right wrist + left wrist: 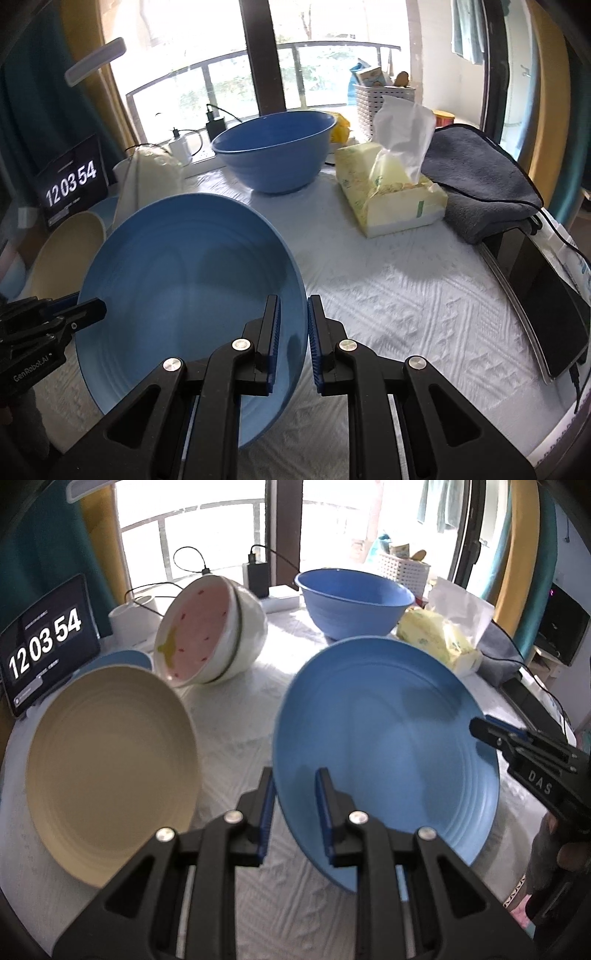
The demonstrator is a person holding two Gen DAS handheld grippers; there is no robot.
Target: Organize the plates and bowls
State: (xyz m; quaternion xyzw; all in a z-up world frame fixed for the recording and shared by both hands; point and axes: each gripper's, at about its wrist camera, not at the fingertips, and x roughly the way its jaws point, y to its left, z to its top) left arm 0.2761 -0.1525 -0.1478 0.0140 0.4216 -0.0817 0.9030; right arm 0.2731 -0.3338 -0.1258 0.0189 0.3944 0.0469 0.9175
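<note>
The blue plate (pixel 388 746) is off the table, tilted steeply with its ribbed face toward both cameras, and fills the centre and right of the left wrist view and the lower left of the right wrist view. It is carried by two grippers on opposite edges of the rim. The left gripper (pixel 295 808) pinches the rim at the bottom centre of its view, one pad in front of the plate and one behind; the right gripper (pixel 293 332) does the same at the bottom centre of its own view, jaws nearly together with only the thin rim between them. The cream plate (pixel 110 771) sits at the left of the left wrist view, tilted likewise; what props it is not visible. Behind it, upper left of centre, a nested pair of white bowls (pixel 221 627) lies tipped on its side, pink interior showing. The large blue bowl (pixel 273 147) stands upright at upper centre of the right wrist view, with the tissue pack (pixel 388 192) and a grey cloth (pixel 480 177) to its right on the white textured tablecloth (pixel 406 302). Judgement: the step in hand is transport of the blue plate, probably to join the cream plate. To do it well, both grips should move together so the rim is neither twisted nor pulled apart, the plate should pass clear of the tipped bowls, and both grips should hold until it is supported.
</note>
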